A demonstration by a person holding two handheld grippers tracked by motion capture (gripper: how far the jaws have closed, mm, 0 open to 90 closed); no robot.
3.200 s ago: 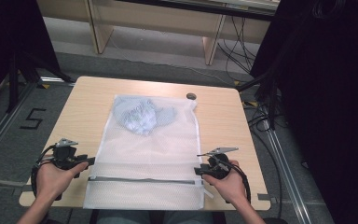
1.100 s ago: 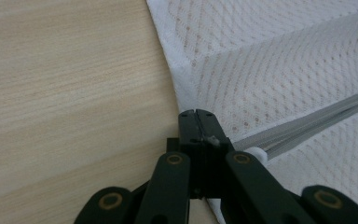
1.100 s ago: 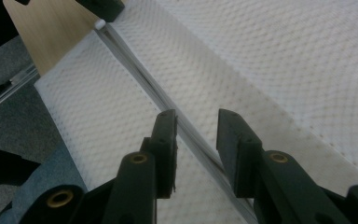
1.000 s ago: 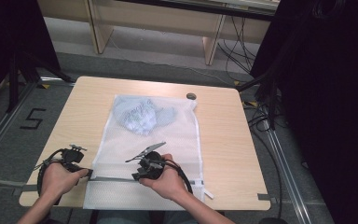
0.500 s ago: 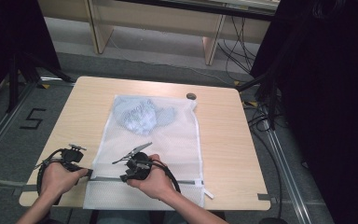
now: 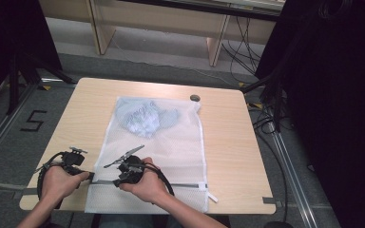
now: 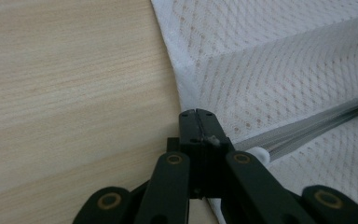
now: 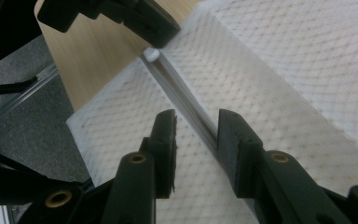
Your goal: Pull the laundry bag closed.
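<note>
- the mesh laundry bag [image 6: 166, 142] lay flat on the wooden table [image 6: 228, 142], running from the table's middle to the 6 o'clock edge, where its near end overhung slightly.
- it looked light, limp and thin, a soft net likely to wrinkle and slide over the smooth wood rather than hold any shape; nothing about it seemed fragile.
- the stiffest part was judged to be the grey zipper [image 6: 180, 184] crossing the near end from 9 to 3 o'clock, so the zipper line and the stitched side hem seemed the best places to pinch.
- it was white, honeycomb-patterned and half see-through, with a crumpled pale blue garment [image 6: 145, 116] inside toward 12 o'clock and a small white tab [image 6: 212, 197] at the zipper's 3 o'clock end.
- the left gripper [image 7: 198, 128] had its jaws pressed fully together on the zipper's 9 o'clock end, at the bag's side hem, with a white stop [image 7: 261, 154] just beside them.
- the right gripper [image 8: 196, 133] stood with its jaws parted and holding nothing, straddling the zipper track close to the left gripper.
- in the high view both hands sat near the table's 7 o'clock corner, the left hand [image 6: 59, 183] off the bag's edge and the right hand [image 6: 147, 183] resting over the mesh.
- a small dark round disc [image 6: 195, 98] sat on the table at about 1 o'clock from the bag, just beyond its far corner.
</note>
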